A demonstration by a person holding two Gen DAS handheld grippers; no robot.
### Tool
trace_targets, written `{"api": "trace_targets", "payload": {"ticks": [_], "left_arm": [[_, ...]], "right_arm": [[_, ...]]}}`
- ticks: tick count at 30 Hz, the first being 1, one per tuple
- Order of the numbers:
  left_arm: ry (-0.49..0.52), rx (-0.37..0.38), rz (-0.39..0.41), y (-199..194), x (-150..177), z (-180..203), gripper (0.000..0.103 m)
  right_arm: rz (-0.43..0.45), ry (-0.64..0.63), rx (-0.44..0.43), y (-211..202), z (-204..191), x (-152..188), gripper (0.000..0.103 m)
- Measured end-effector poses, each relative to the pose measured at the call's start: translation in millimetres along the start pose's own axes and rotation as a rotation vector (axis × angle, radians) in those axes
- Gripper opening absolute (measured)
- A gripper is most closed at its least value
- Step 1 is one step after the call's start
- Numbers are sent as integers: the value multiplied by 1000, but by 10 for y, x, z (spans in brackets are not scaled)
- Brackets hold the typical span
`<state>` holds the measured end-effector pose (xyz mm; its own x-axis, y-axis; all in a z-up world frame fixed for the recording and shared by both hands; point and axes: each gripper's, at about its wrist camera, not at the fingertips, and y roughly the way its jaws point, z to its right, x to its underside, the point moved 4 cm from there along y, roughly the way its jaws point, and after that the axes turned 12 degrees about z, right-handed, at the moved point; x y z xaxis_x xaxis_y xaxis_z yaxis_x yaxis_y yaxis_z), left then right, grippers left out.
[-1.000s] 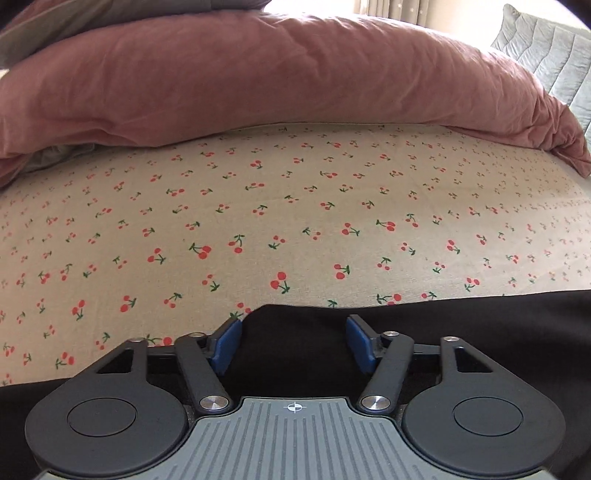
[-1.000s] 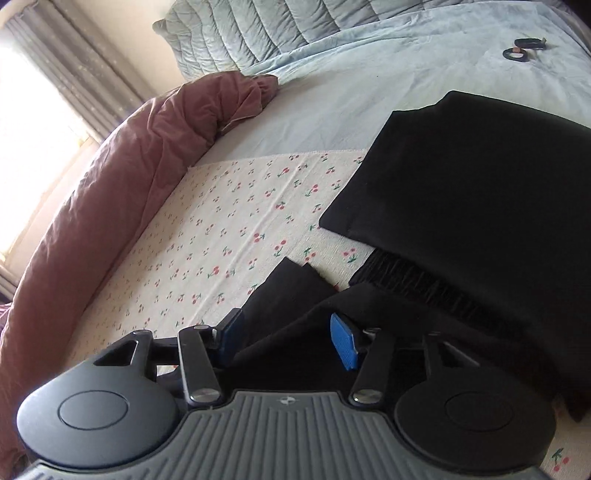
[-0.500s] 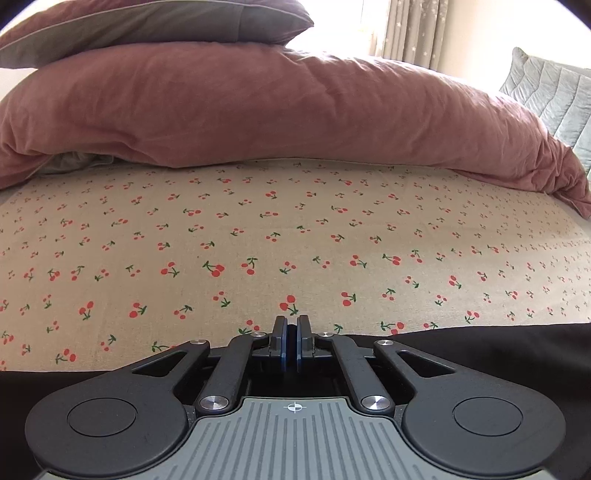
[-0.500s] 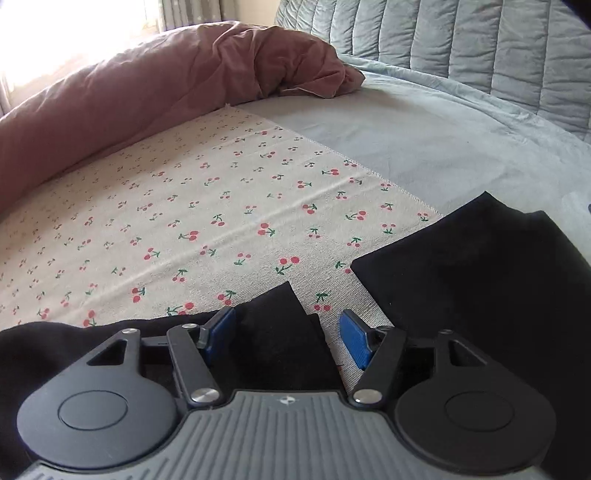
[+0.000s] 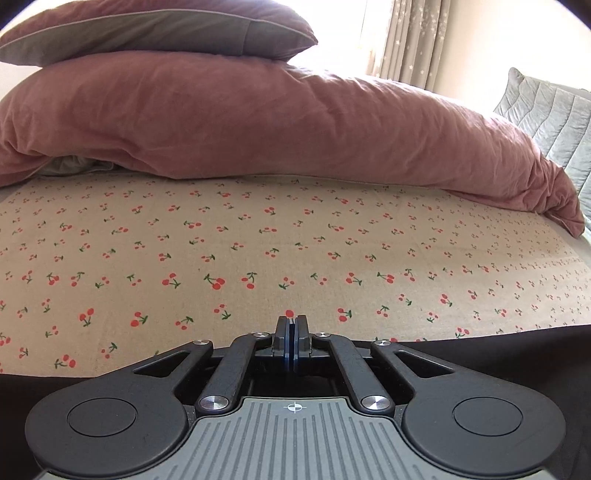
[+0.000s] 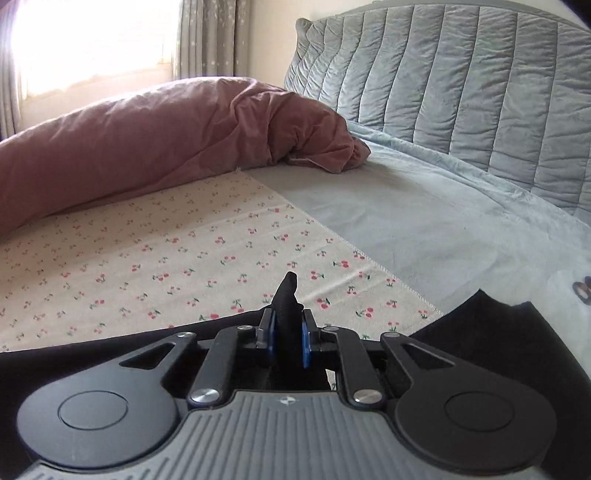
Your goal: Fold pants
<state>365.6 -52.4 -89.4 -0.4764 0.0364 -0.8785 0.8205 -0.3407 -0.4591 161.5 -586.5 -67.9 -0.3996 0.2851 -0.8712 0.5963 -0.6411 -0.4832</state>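
The black pants (image 5: 498, 354) lie along the near edge of a cherry-print sheet (image 5: 258, 258). My left gripper (image 5: 291, 332) is shut at the pants' far edge; the cloth between its pads is hidden. In the right wrist view my right gripper (image 6: 288, 325) is shut on a pinched corner of the pants (image 6: 288, 291), which sticks up between the blue pads. More black cloth (image 6: 498, 332) lies to the right, partly on the grey bedspread.
A rolled pink duvet (image 5: 258, 122) lies along the far side of the sheet, with a pillow (image 5: 155, 33) on top. A grey bedspread (image 6: 424, 221) and a quilted headboard (image 6: 461, 81) are to the right. A small dark object (image 6: 581, 288) lies at the right edge.
Both grippers have closed: the left one shut first, then the right shut on the pants' corner. Both views have tilted up from the bed, the right one swinging away from the folded black cloth.
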Motion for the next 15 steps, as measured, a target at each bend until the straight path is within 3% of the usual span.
{"api": "trace_targets", "payload": {"ticks": [2,4,8,11,13,15], "left_arm": [[13,-1,3,19,35,4,0],[-10,-3,13,8,10,-22,0],[-122,17,79,-103,-107,-149,1],[-196,-4,147,-205,-201,-272,2],[-217,-42,145,-240,-240,-299,3],[-200,-44,128,-263,-245,-228,5]], "right_arm": [[18,-15,47,50,49,109,16],[29,-16,96,-23,90,17,44],[147,8,144,-421,106,-286,51],[206,20,78,-731,-27,-433,58],[220,8,34,-890,-143,-455,73],[185,-8,-26,-984,-285,-415,76]]}}
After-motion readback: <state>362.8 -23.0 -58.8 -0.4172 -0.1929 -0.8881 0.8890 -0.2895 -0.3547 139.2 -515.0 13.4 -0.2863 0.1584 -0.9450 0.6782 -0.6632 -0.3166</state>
